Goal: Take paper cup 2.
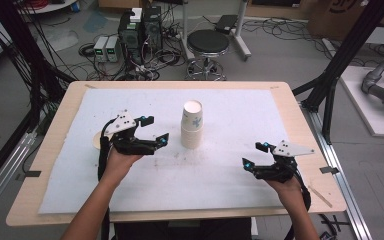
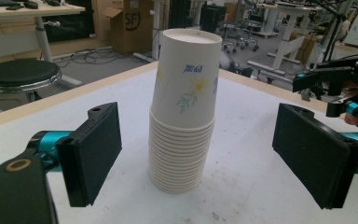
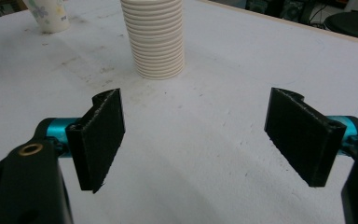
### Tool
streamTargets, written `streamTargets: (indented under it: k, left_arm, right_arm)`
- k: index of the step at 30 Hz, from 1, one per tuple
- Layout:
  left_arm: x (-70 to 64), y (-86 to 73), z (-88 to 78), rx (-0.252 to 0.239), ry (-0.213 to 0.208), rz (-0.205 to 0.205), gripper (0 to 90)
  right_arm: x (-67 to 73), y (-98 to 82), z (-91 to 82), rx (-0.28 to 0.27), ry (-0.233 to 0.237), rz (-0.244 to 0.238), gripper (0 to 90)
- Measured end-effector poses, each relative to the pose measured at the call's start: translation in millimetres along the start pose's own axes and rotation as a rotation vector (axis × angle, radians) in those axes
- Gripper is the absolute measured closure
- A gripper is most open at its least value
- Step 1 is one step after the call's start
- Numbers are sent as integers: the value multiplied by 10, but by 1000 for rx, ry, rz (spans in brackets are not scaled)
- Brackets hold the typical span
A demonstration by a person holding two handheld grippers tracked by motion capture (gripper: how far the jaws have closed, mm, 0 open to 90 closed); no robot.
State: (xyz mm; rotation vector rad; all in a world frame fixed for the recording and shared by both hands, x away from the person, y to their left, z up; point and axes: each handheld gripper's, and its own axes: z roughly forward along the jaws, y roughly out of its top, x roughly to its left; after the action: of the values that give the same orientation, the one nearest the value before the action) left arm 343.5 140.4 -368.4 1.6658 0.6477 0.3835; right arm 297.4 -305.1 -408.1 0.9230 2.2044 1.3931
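Mid-worktop (image 1: 240, 190), upright cup stack (image 1: 192, 125) seen, long axis vertical. Left tool (image 1: 152, 131) nearer, just beside stack, jaws wide apart, nothing held. Right tool (image 1: 256, 155) farther off, likewise spread, empty.

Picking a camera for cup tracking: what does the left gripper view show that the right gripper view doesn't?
Left gripper view: the cup stack top to base, its flower-printed top cup, and the right claw beyond. Right gripper view: a separate single cup; the stack cropped to its ribbed lower rims. Both: the stack, the white table cover, own jaws wide apart.
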Motion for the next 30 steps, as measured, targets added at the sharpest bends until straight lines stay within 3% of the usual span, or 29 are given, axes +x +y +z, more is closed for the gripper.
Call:
streamTargets:
  k: [17, 30]
  left_arm:
    - [18, 300, 490, 33, -19, 36, 156]
    - [21, 455, 908, 80, -13, 19, 157]
  right_arm:
    - [-9, -2, -6, -4, 9, 4, 207]
    - [-2, 5, -25, -8, 15, 8, 207]
